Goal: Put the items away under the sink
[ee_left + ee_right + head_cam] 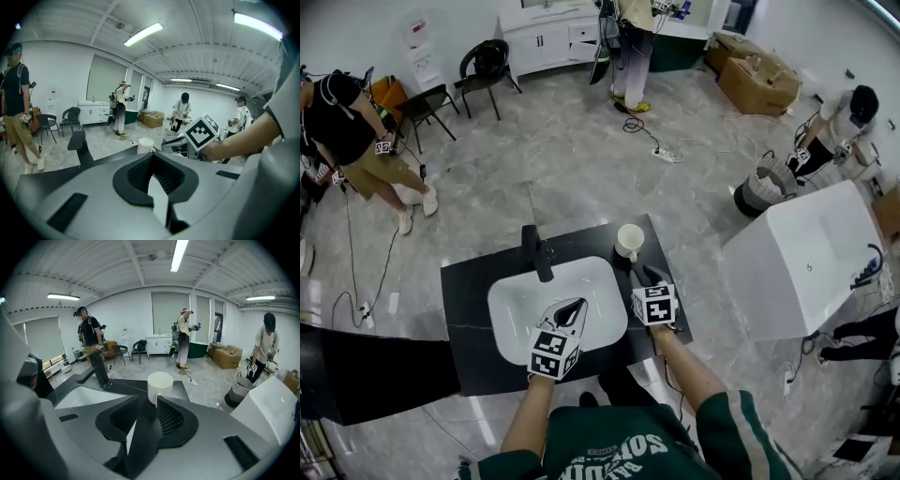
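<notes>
Task not started, by my read: the only item I count is one white cup (629, 241), upright on the black desk (473, 281), just ahead of the right hand-held gripper (643, 275). That gripper's jaws are slightly apart with nothing between them. The left hand-held gripper (577, 305) is closed and empty, hanging over the one sink (525, 300) with the one faucet (536, 251) ahead of it. Under-sink space isn't visible. Left to do: grab, stow.

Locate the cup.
Head view: the cup stands on the counter, at its far right corner, right of the faucet, just beyond the right gripper.
</notes>
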Action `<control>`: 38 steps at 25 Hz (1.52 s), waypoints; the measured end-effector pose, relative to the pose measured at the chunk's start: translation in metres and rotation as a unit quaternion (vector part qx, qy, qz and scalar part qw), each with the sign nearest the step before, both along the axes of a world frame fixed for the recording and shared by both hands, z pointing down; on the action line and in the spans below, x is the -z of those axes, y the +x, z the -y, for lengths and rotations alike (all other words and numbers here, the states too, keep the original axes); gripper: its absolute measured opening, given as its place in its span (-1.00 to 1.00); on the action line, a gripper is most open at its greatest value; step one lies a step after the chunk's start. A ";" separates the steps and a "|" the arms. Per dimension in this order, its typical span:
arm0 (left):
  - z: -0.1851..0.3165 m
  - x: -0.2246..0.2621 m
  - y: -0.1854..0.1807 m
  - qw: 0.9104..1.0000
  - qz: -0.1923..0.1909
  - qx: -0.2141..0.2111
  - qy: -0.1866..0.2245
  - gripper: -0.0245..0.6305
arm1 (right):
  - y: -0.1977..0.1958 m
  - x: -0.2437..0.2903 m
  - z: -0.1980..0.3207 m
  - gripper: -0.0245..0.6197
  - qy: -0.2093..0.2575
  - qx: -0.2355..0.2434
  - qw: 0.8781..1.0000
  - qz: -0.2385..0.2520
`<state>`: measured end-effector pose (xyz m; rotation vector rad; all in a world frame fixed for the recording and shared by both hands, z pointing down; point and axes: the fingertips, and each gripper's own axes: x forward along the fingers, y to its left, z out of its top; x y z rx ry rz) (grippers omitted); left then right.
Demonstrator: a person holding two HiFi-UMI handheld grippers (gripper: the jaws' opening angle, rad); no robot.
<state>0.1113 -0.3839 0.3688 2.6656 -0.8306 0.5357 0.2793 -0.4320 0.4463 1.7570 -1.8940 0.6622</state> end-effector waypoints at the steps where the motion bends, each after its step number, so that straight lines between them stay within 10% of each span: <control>1: 0.006 -0.003 0.001 1.000 0.001 0.002 -0.005 -0.89 | 0.002 -0.003 0.007 -0.56 0.000 -0.006 1.000 0.000; 38: 0.047 -0.052 -0.018 0.996 0.037 0.041 -0.067 -0.89 | 0.030 -0.070 0.069 -0.70 -0.041 -0.014 0.999 -0.017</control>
